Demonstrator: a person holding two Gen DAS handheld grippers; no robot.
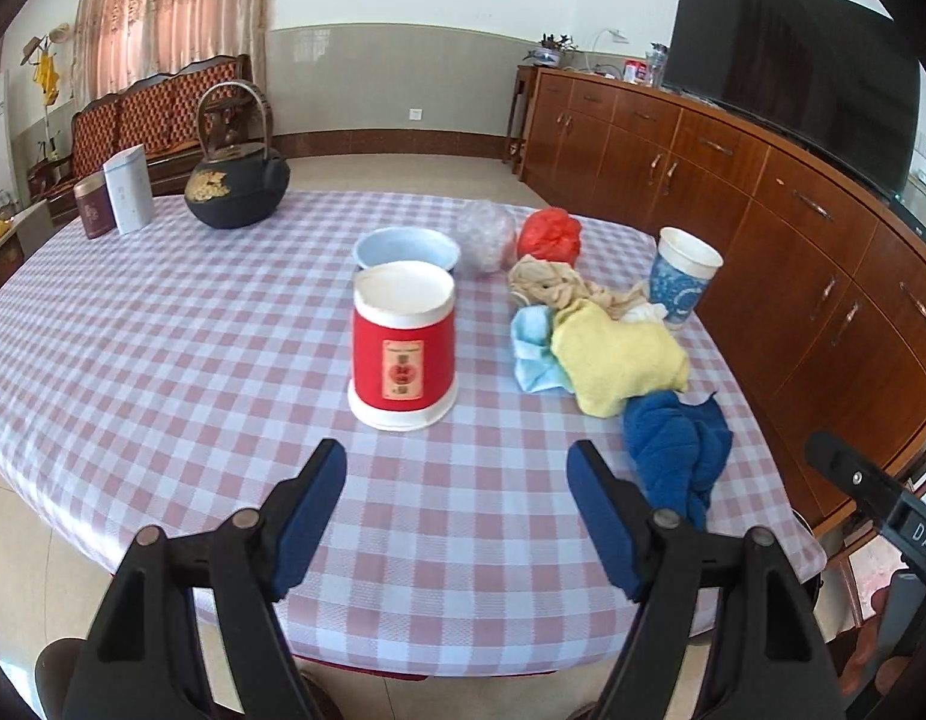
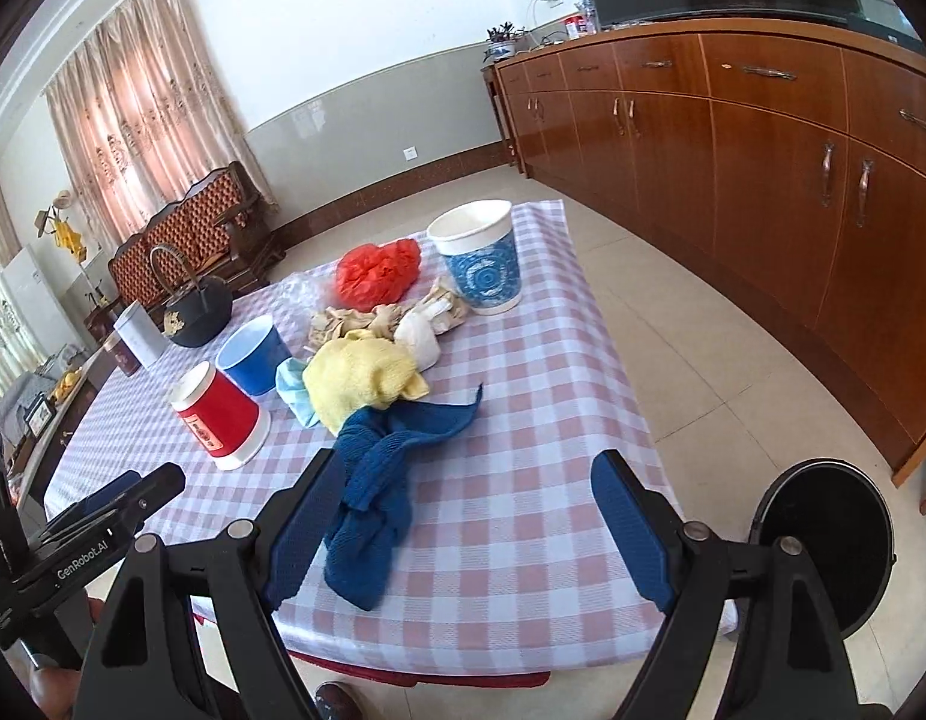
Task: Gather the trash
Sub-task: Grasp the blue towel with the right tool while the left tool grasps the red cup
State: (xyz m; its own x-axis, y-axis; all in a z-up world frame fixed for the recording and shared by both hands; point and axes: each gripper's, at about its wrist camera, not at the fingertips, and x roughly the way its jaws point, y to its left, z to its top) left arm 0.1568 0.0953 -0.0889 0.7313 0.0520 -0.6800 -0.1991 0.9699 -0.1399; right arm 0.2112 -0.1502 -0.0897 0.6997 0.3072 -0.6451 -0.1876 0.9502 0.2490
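Note:
On the checked table (image 1: 162, 360) lie trash items. An upside-down red paper cup (image 1: 402, 354) stands in the middle, with a blue cup (image 1: 405, 249) behind it. A dark blue cloth (image 1: 673, 456), a yellow cloth (image 1: 619, 360), a light blue mask (image 1: 532, 348), beige scraps (image 1: 553, 285), a red plastic bag (image 1: 550, 234), a clear plastic wad (image 1: 484, 234) and a blue patterned cup (image 1: 682, 276) lie to the right. My left gripper (image 1: 456, 468) is open, just short of the red cup. My right gripper (image 2: 469, 480) is open around the near end of the dark blue cloth (image 2: 378, 480).
A black iron teapot (image 1: 234, 186) and two tins (image 1: 117, 195) stand at the table's far left. A wooden cabinet (image 2: 763, 180) runs along the right wall. A black round bin (image 2: 835, 546) stands on the floor by the table's near right corner.

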